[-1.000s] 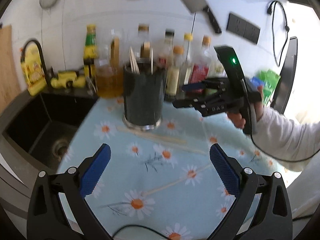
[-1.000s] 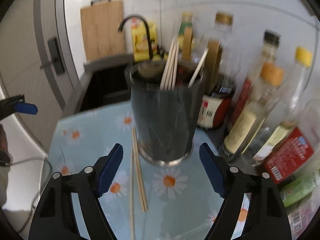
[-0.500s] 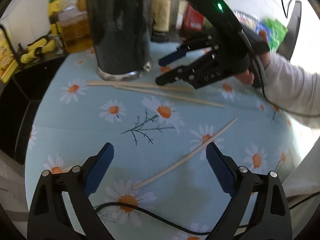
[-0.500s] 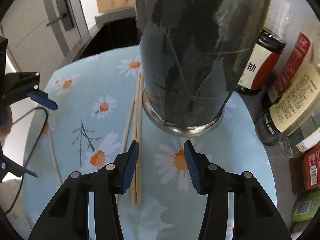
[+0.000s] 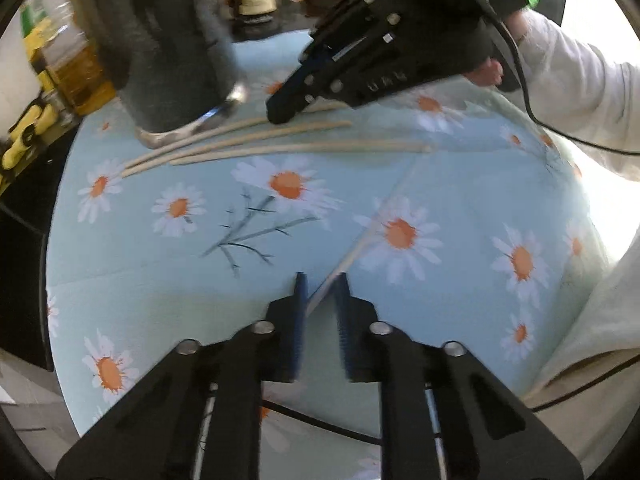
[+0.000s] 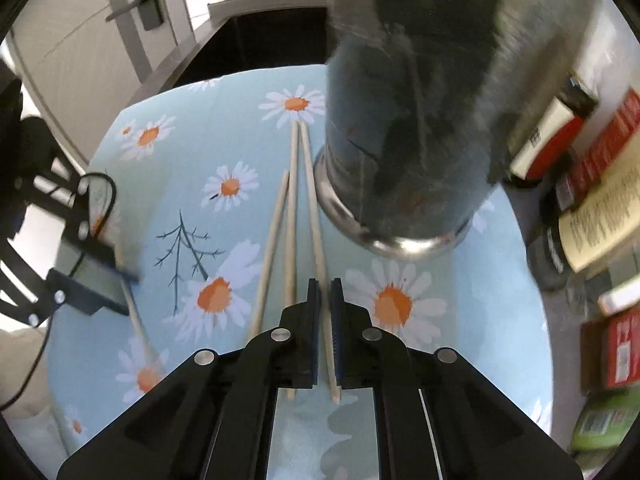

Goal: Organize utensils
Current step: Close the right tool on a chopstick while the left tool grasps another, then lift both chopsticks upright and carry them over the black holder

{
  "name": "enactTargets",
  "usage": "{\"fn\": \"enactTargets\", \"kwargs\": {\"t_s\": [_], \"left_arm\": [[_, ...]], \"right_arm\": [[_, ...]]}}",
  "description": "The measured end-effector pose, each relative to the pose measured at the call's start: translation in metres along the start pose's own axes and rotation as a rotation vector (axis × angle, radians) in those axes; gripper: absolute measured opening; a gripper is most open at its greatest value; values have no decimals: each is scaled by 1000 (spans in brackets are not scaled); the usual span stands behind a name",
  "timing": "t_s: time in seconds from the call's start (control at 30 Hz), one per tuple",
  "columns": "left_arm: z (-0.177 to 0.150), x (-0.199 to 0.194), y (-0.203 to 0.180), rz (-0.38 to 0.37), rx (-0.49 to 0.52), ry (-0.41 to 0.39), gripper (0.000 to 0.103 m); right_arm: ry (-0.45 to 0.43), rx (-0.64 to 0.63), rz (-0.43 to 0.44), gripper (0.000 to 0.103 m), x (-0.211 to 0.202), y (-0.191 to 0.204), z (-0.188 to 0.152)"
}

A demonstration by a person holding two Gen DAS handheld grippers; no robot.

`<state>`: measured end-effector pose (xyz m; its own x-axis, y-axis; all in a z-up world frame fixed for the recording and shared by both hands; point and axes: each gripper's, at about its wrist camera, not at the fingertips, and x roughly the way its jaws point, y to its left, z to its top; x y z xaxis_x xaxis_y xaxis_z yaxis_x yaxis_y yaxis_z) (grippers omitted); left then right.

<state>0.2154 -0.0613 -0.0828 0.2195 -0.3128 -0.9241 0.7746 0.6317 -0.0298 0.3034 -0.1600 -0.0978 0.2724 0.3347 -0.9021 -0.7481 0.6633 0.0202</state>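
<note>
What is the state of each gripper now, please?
Left gripper: has just been closing, shut on the lone chopstick.
Right gripper: has just been closing, shut on the chopstick nearest the holder.

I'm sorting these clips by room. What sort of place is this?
Most likely a home kitchen counter. Chopsticks lie on a daisy-print mat beside a dark utensil holder, and sauce bottles crowd the edge beyond it.
</note>
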Motion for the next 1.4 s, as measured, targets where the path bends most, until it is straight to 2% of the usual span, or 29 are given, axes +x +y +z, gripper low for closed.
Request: {"fn": "enactTargets", "kwargs": {"t_s": [0.13,0.53,0.67,0.77,0.97,1.17,1.33,1.4], "left_arm": [[-6,-3,-4,-26,-3,39,8],[-69,-46,8,-23,-111,24,5],[-87,-68,19,-21,-152,-7,5],[-94,-91,38,-46,-216,-81,5],[-86,-130,70,-81,-286,-265,5],[-61,-166,94,-109,-273,-416,4],[-41,-161,108,-132,-251,-435,3],[-40,-144,108,-132,-236,-392,4]], "right_arm": [[-11,52,-14,5,-14,1,-21],[-147,274,-73,5,-97,3,-97],[-208,350,-73,4,-122,-1,-117],[-287,420,-53,4,-143,-2,-125],[-428,468,-42,5,-178,3,-118],[-549,475,-58,5,-220,7,-86],[-566,465,-83,5,-237,10,-56],[-564,463,-90,5,-237,11,-47]]}}
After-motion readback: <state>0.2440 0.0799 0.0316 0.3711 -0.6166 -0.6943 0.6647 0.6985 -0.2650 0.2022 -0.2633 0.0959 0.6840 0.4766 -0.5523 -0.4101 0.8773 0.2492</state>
